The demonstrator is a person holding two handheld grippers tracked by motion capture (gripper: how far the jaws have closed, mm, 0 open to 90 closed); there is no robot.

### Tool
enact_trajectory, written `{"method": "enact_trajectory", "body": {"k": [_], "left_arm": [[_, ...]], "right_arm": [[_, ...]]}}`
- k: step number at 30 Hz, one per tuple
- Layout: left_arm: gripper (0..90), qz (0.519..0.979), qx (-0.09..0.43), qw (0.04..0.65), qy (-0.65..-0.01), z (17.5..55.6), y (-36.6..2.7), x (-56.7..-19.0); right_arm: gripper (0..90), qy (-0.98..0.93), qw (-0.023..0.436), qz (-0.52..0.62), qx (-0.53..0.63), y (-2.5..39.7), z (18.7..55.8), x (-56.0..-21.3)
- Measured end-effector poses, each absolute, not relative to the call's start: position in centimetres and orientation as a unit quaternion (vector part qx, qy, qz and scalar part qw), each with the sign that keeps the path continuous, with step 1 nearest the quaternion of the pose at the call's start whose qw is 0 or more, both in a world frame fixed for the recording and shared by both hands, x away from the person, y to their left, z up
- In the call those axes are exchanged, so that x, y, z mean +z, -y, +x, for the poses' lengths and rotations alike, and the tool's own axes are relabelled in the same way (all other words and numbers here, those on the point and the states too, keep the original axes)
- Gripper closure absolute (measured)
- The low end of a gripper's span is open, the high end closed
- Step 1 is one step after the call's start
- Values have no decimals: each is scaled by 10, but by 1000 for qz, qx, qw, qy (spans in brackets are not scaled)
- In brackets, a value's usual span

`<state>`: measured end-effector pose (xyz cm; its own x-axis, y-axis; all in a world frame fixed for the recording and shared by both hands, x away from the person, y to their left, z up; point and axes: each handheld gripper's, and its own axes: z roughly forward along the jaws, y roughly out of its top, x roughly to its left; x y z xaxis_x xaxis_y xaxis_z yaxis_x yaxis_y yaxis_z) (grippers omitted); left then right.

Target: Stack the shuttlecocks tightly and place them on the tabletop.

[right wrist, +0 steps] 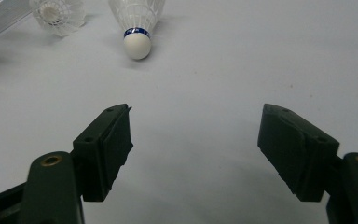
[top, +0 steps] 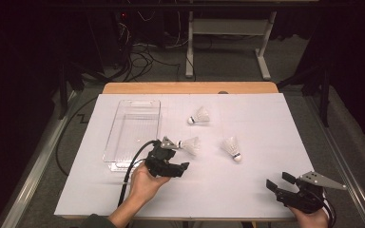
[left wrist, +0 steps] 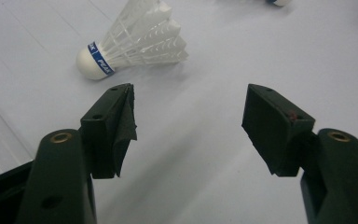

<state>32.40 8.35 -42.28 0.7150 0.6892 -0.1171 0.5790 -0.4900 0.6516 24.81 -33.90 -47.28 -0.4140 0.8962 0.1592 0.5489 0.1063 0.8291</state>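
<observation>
1. Left gripper (top: 173, 167) – jaws spread, empty, just short of the nearest shuttlecock (top: 190, 145) lying beside the clear plastic bin (top: 119, 142).
2. Right gripper (top: 281, 183) – jaws spread, empty, near the table's front edge.

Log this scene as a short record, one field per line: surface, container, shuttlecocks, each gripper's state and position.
surface: white table top
container: clear plastic bin at the left of the table, nothing seen inside it
shuttlecocks: three, all lying on the table outside the bin: far shuttlecock, middle shuttlecock, right shuttlecock
left gripper: open, holding nothing, beside the bin's near end, close to the middle shuttlecock
right gripper: open, holding nothing, at the near right corner of the table, pointed toward the right shuttlecock
contact: neither gripper touches a shuttlecock
</observation>
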Motion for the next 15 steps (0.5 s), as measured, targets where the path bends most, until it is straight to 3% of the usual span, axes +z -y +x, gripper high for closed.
{"method": "enact_trajectory", "body": {"k": [15], "left_arm": [[352, 861, 89, 346, -362, 308, -94, -430]], "right_arm": [[264, -717, 199, 504, 439, 339, 248, -473]]}}
